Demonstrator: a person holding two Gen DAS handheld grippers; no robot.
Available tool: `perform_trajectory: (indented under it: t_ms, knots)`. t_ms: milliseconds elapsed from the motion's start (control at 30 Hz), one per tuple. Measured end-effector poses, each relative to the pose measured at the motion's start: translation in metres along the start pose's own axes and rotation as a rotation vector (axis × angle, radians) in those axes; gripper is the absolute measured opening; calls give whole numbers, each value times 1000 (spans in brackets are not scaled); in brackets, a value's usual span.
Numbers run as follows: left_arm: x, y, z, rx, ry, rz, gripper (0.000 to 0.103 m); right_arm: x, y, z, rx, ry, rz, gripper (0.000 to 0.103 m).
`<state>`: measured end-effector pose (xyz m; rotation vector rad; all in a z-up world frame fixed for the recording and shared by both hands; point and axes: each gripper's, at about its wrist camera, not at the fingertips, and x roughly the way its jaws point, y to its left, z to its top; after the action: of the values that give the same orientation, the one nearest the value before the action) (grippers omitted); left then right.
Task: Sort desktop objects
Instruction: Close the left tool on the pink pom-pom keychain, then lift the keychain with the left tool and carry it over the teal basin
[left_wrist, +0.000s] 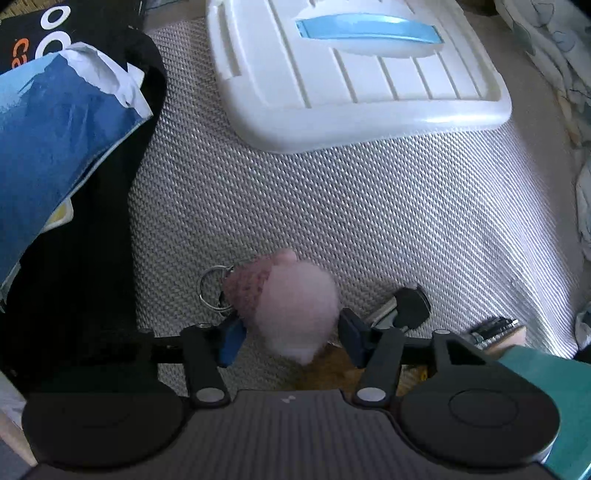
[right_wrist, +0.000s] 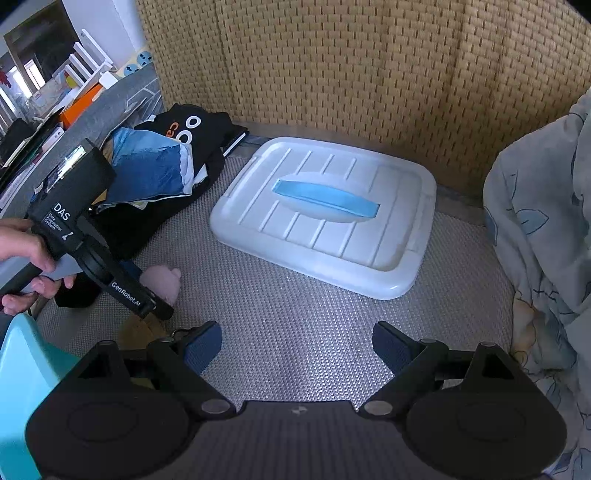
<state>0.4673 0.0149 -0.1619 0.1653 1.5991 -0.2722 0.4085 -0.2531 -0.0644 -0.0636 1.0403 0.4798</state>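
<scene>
Right wrist view takes in one silver woven mat (right_wrist: 295, 325) spread before a wicker wall (right_wrist: 351, 74), and on it one white plastic lid (right_wrist: 332, 236) with one blue handle (right_wrist: 325, 197), lying flat toward the back. One patterned blanket (right_wrist: 543, 221) crowds the right edge; one heap of black cloth (right_wrist: 199, 129) with one blue paper (right_wrist: 155, 170) on top fills the left. One teal board (right_wrist: 22, 387) cuts into the near left corner. The right gripper (right_wrist: 297, 349) hovers over bare mat, fingers spread wide and holding nothing. A hand (right_wrist: 26, 254) grips the left gripper (left_wrist: 288, 338), whose two blue pads (left_wrist: 231, 341) stand on either side of one pink plush keychain (left_wrist: 291, 306) near the mat's front edge; whether they press it I cannot tell. One metal key ring (left_wrist: 212, 288) lies at the plush's left, one black-headed key (left_wrist: 406, 308) just right of it, and one small dark object (left_wrist: 493, 328), too blurred to name, farther right.
</scene>
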Motion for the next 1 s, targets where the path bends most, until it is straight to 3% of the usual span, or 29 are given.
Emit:
perform_trajectory:
  t_ms: [100, 567, 1000]
  knots:
    - [1, 0, 2, 11, -5, 16, 72, 0, 0, 0, 0, 0, -2, 92]
    - [-15, -2, -5, -2, -96, 63, 54, 4, 6, 3, -13, 6, -12, 92]
    - [-50, -8, -23, 29, -202, 110, 51, 2, 11, 0, -32, 7, -20, 92]
